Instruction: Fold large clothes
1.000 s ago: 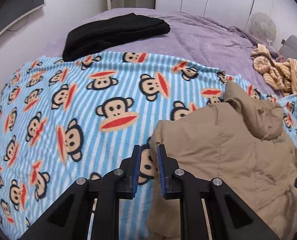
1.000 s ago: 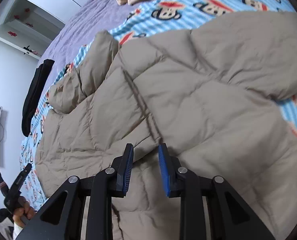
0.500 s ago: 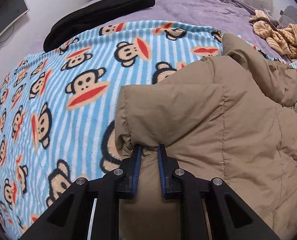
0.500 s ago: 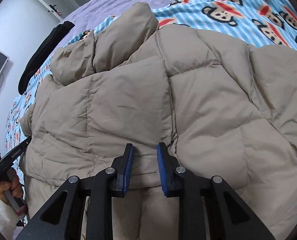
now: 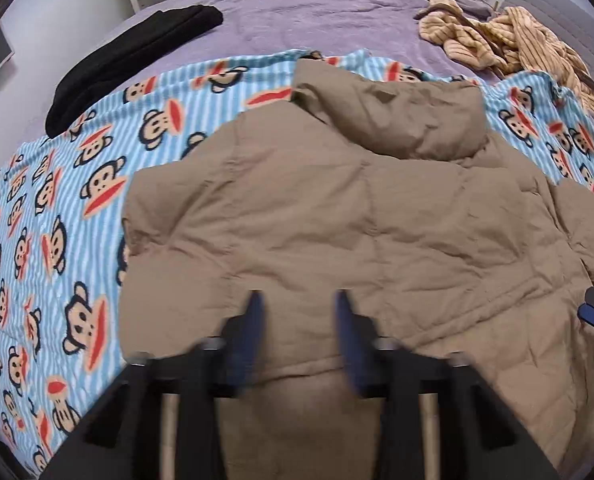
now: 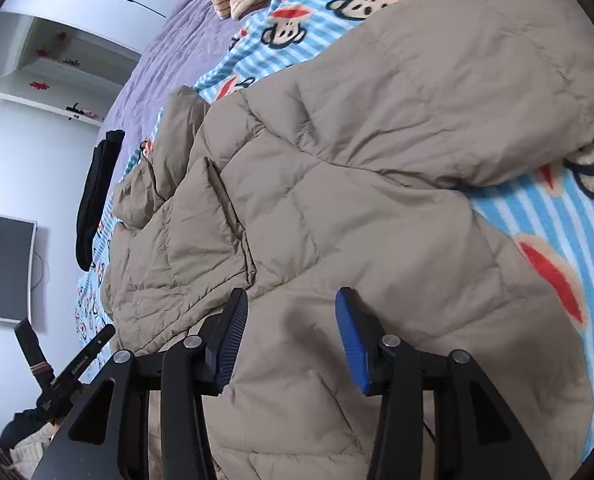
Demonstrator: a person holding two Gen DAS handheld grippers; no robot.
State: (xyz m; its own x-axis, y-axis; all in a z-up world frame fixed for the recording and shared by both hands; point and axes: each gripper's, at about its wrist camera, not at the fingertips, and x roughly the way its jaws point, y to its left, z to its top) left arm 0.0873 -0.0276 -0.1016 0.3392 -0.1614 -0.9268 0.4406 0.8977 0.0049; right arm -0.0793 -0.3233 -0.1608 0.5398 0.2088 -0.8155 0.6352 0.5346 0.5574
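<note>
Tan puffer jacket (image 5: 337,220) lies on the monkey-print blanket (image 5: 57,208) on the bed, its left sleeve now folded across the body; half a second ago you had that sleeve's cuff pinched. The right sleeve (image 6: 477,92) lies stretched out to the side on the blanket. Your left gripper (image 5: 299,320) has let go: jaws spread wide, nothing between them, and it's motion-blurred, so contact with the fabric is hard to judge. Your right gripper (image 6: 293,332) is also spread now, hovering over the lower hem, where before it was nearly pressed together. The jacket's bottom edge is hidden behind the gripper bodies in both views. Beyond the blanket: purple bedspread (image 5: 317,12), black folded garment (image 5: 129,60) left, striped tan garment (image 5: 509,44) right, cut off at the frame edge.
</note>
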